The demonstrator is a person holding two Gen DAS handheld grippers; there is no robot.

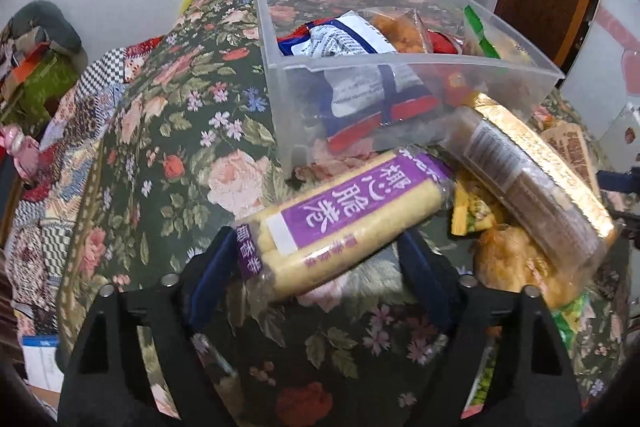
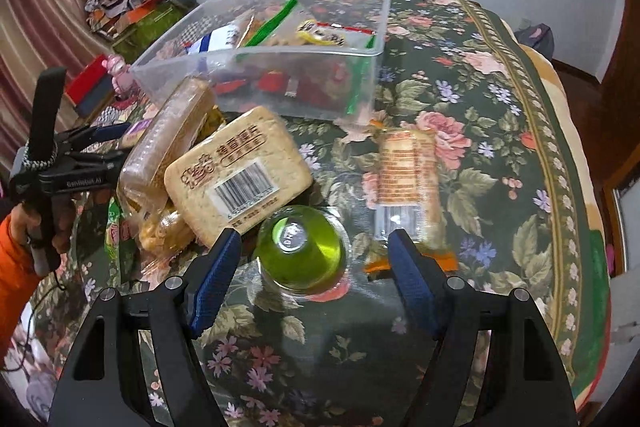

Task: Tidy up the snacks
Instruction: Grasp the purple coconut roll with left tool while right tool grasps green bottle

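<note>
A clear plastic bin (image 1: 520, 89) (image 2: 376, 27) with several snack packs inside stands on the floral tablecloth. My left gripper (image 1: 320, 247) is open, its fingers on either side of a yellow wafer-roll pack with a purple label (image 1: 340, 215) that lies in front of the bin. My right gripper (image 2: 314, 247) is open around a green jelly cup (image 2: 300, 251) on the table. Left of the cup lies a flat cracker pack with a barcode (image 2: 236, 171), partly on a long clear biscuit pack (image 2: 168, 143) (image 1: 532, 183).
An orange-printed snack pack (image 2: 406, 179) lies right of the jelly cup. More loose snacks (image 1: 516, 259) sit under the long biscuit pack. The left gripper (image 2: 72, 159) shows in the right wrist view. The table edge (image 2: 576, 187) curves at the right; clutter lies beyond the left edge.
</note>
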